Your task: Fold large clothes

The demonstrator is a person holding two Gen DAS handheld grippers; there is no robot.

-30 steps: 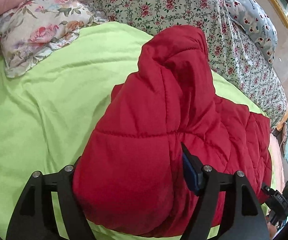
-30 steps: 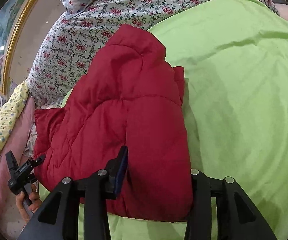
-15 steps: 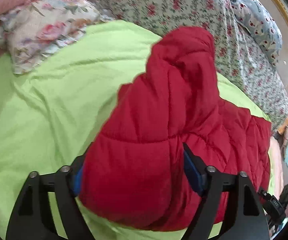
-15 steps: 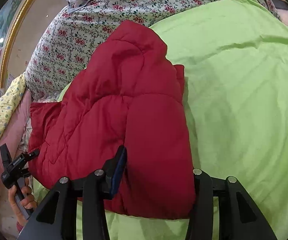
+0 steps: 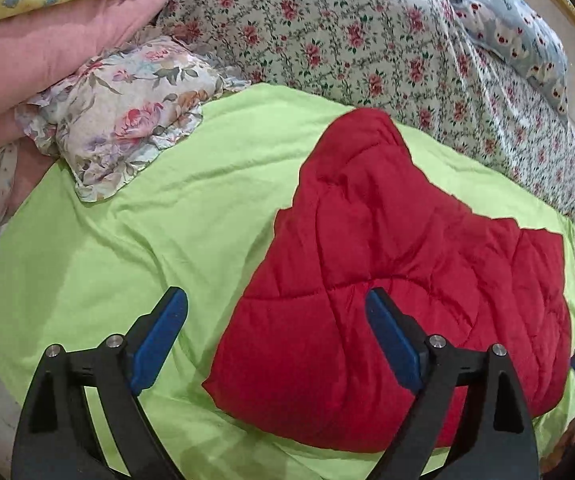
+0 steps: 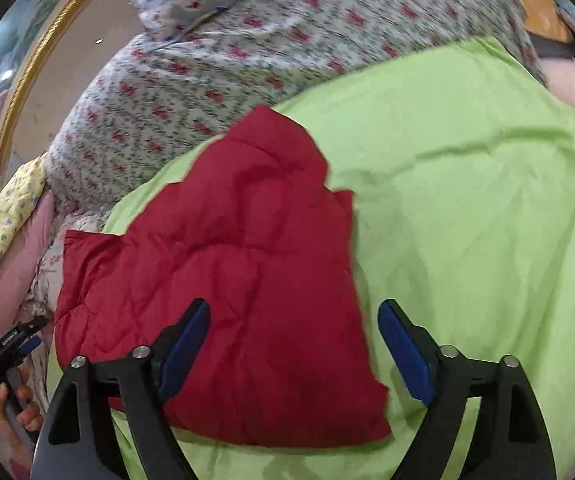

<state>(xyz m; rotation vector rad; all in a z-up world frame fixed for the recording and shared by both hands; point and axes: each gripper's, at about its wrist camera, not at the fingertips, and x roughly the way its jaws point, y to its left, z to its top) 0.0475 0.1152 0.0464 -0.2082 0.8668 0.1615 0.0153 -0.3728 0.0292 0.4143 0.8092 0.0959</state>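
Observation:
A red quilted jacket (image 5: 399,280) lies folded on the lime green sheet (image 5: 167,232); it also shows in the right wrist view (image 6: 231,292). My left gripper (image 5: 275,320) is open and empty above the jacket's near left edge. My right gripper (image 6: 293,336) is open and empty above the jacket's near right corner. The left gripper (image 6: 11,344) also shows small at the left edge of the right wrist view, held in a hand.
A floral pillow (image 5: 127,116) lies at the sheet's far left. A rose-patterned bedspread (image 5: 367,40) covers the bed beyond. A blue-white pillow (image 5: 511,28) is at the far right. A gold picture frame (image 6: 31,68) hangs on the wall.
Both grippers have opened, let go of the jacket and pulled back. The jacket has dropped flat onto the green sheet.

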